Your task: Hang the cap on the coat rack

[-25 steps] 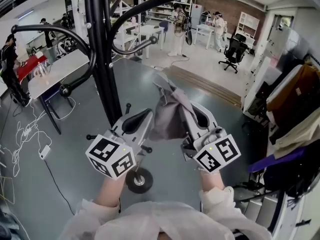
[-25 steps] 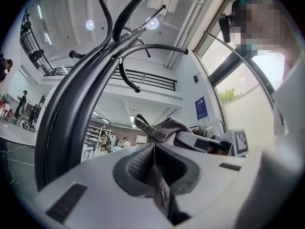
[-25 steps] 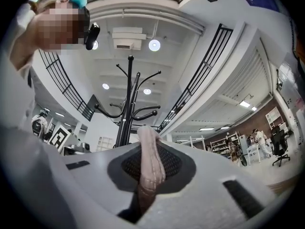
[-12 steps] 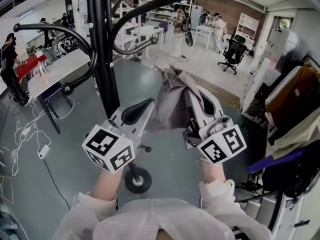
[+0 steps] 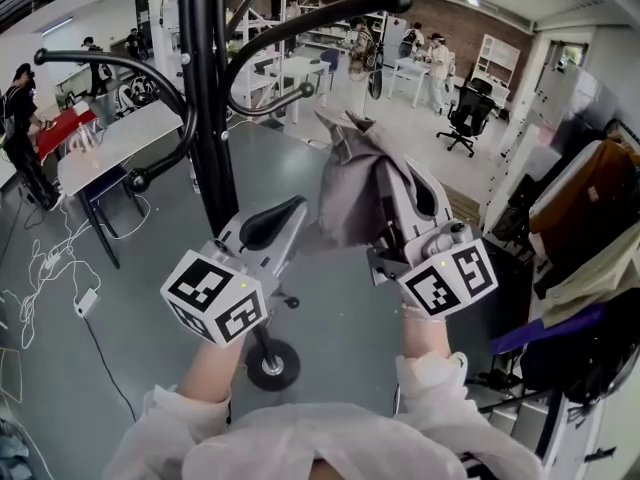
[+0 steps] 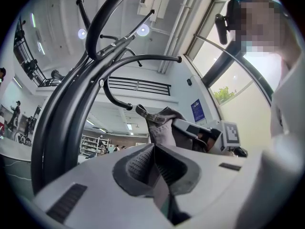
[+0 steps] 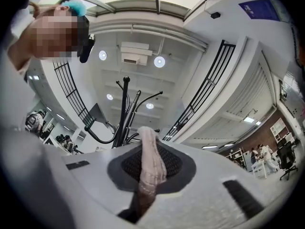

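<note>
The black coat rack [image 5: 208, 118] stands just ahead of me on the left, its curved hooks [image 5: 330, 13] reaching out above the grippers. My right gripper [image 5: 395, 183] is shut on the grey cap [image 5: 352, 183], which it holds raised to the right of the pole and below the upper hook. In the right gripper view a strip of the cap's fabric [image 7: 150, 163] is pinched between the pads, with the coat rack [image 7: 123, 113] beyond. My left gripper [image 5: 292, 209] sits beside the pole, shut and empty. Its own view shows the cap [image 6: 159, 125] and the rack's arms [image 6: 71, 104].
The rack's round base [image 5: 272, 360] rests on the grey floor between my arms. A white table [image 5: 110, 143] and floor cables [image 5: 50, 258] are to the left. Hanging garments [image 5: 590, 208] fill the right side. An office chair [image 5: 468, 108] and people stand far behind.
My right gripper has lifted the cap higher and a little to the right, nearer the upper hook. The left gripper has stayed close to the pole.
</note>
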{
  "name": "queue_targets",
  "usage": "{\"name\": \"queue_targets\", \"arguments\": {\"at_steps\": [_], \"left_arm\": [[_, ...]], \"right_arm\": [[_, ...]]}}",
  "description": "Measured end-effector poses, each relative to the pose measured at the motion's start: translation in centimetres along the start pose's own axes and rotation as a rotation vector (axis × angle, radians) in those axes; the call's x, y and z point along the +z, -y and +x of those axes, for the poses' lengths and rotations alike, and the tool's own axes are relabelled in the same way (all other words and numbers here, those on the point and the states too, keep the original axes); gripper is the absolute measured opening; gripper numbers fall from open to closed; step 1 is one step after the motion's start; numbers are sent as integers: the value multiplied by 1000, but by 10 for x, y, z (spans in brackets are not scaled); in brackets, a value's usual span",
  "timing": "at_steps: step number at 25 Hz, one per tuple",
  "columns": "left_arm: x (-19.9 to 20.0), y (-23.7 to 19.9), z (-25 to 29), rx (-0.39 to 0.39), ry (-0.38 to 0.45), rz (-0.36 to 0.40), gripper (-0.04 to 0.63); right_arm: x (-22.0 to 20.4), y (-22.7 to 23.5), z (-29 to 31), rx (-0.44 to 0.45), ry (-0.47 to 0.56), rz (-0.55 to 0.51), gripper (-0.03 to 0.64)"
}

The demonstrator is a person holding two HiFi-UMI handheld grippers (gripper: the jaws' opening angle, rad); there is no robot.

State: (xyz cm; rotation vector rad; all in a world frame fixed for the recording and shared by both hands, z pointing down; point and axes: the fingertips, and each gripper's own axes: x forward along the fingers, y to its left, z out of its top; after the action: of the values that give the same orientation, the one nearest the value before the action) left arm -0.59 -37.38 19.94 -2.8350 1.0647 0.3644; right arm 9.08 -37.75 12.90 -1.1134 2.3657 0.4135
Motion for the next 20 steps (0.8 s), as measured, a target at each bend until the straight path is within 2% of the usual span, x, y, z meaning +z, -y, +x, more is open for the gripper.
{"name": "queue_targets", "arguments": {"at_steps": [9,13,20], "left_arm": [[4,-6,3,19,7,-7,17],[5,-3,5,16,-19,19,17],[5,-9,0,32,-10,21,17]], "right_arm": [[5,5,14,2,45,33,14],[7,5,19,10,58,39,14],[3,2,27,34,61,54,14]]}}
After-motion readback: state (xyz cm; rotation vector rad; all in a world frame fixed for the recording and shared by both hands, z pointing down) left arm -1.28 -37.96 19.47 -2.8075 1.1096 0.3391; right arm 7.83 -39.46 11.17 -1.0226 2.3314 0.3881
